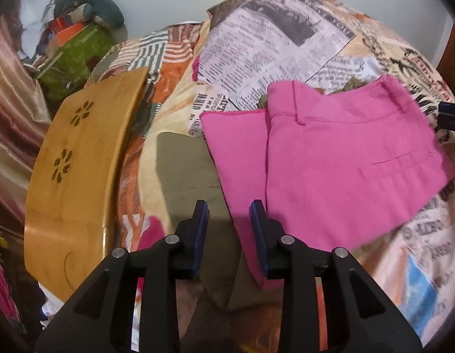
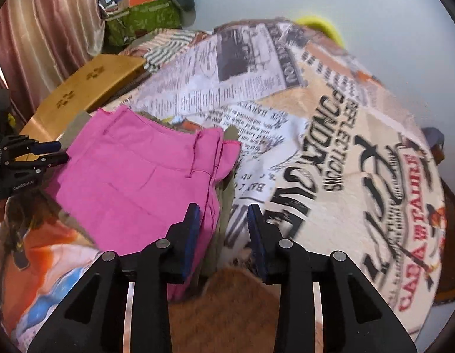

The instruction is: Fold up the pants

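Both tongs stand partly open and hold nothing: left tongs (image 1: 229,209) and right tongs (image 2: 223,211) hover over opposite edges of the folded bright pink fabric pants (image 1: 339,158).

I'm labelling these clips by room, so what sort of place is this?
Most likely a bedroom at home. The pink pants lie on a newspaper-print bedspread, a satin curtain hangs at one side, and a green bag stuffed with clutter sits against the wall.
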Demonstrator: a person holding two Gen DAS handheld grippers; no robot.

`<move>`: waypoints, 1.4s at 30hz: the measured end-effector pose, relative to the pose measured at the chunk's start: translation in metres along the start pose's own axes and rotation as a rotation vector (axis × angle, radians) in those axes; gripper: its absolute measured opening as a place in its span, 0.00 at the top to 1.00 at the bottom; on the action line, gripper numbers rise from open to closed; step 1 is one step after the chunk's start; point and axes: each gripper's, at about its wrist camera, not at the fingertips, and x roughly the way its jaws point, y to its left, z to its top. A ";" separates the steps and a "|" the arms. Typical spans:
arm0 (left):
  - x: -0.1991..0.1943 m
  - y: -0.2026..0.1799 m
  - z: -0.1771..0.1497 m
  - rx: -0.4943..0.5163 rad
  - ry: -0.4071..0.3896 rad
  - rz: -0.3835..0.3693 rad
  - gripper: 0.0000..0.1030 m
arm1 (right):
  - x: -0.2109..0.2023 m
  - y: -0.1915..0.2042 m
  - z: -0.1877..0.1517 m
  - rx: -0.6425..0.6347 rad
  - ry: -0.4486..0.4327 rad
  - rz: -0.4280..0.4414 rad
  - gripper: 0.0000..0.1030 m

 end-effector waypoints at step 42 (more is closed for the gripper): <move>-0.486 -0.108 -0.223 -0.106 -0.862 -0.107 0.31 | -0.383 0.153 -0.173 0.028 -0.859 0.092 0.47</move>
